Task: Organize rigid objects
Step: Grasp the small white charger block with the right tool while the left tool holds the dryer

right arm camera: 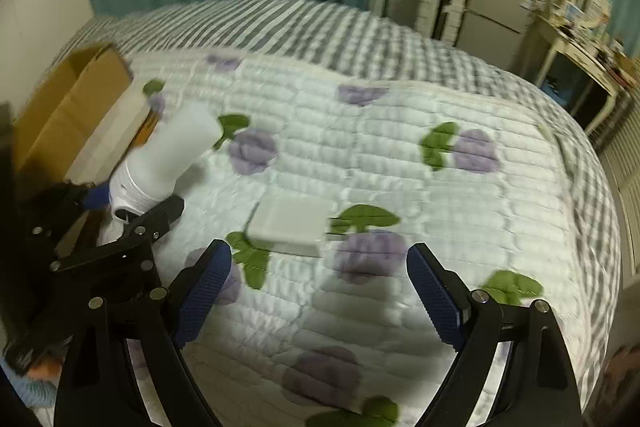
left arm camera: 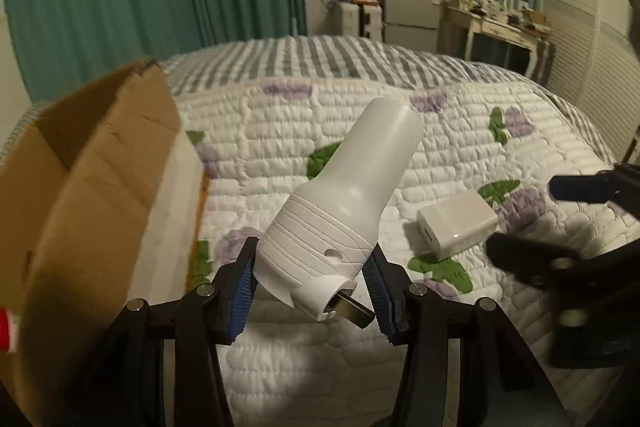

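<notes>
The left gripper (left arm camera: 312, 267), at the bottom centre of its own view, has its blue pads clamped on the ribbed base of a white plug-in device (left arm camera: 344, 203), which tilts up and away above the quilt (left arm camera: 320, 115). At the left edge stands an open cardboard box (left arm camera: 92, 163); its contents are not visible. In the right wrist view, the right gripper (right arm camera: 320, 291) hovers with fingers wide apart over a white charger (right arm camera: 290, 223) lying on the quilt, mid-frame.
</notes>
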Available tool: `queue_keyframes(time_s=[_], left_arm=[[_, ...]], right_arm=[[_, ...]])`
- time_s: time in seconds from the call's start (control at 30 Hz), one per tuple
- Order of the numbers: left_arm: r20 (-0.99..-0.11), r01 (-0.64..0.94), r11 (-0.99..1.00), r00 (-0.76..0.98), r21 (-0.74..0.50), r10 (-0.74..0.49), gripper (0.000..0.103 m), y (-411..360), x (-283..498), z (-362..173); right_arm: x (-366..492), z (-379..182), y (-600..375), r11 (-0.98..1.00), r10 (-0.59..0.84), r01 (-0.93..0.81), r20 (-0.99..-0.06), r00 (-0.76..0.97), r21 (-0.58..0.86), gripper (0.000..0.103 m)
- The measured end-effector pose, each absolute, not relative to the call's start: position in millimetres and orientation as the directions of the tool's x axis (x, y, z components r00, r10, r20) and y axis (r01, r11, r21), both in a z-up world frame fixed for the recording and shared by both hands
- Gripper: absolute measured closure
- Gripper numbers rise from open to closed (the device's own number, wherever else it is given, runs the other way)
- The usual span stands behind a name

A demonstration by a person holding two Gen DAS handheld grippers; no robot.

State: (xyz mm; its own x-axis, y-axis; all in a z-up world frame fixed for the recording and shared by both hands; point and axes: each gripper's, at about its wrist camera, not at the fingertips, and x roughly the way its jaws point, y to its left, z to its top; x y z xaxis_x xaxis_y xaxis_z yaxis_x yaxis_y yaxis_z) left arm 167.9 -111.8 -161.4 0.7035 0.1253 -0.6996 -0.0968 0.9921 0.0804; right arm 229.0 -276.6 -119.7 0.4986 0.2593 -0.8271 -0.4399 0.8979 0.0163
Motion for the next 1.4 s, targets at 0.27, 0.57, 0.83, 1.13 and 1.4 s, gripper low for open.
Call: queue_keyframes(time_s=[0.27, 0.57, 0.83, 1.13, 1.4], left_arm=[[-0.690, -0.128, 0.991, 0.713, 0.046, 0.124, 0.052, -103, 170, -155], [-0.689, -0.126, 0.991, 0.715, 0.039, 0.118, 0.052, -102, 171, -155], [-0.693, -0.099, 0.994, 0.714, 0.044, 0.102, 0.052, -105, 169, -151], [-0.674, -0.047, 0.999, 0.737, 0.010, 0.042, 0.052, -112, 153, -124], [-0.633, -0.035, 0.999, 0.774, -0.028, 0.010, 0.052, -99, 131, -77]], right_arm=[[254, -142, -258, 0.862, 0.266, -0.507, -0.873, 0.408, 0.025, 0.029], [267, -159, -232, 0.823, 0.181, -0.562, -0.898, 0.401, -0.085, 0.033], [257, -157, -231, 0.817, 0.150, -0.559, -0.885, 0.440, -0.139, 0.034], [226, -116, -260, 0.872, 0.154, -0.472, -0.842, 0.518, -0.131, 0.034], [209, -54, -268, 0.903, 0.138, -0.404, -0.789, 0.599, -0.149, 0.034]])
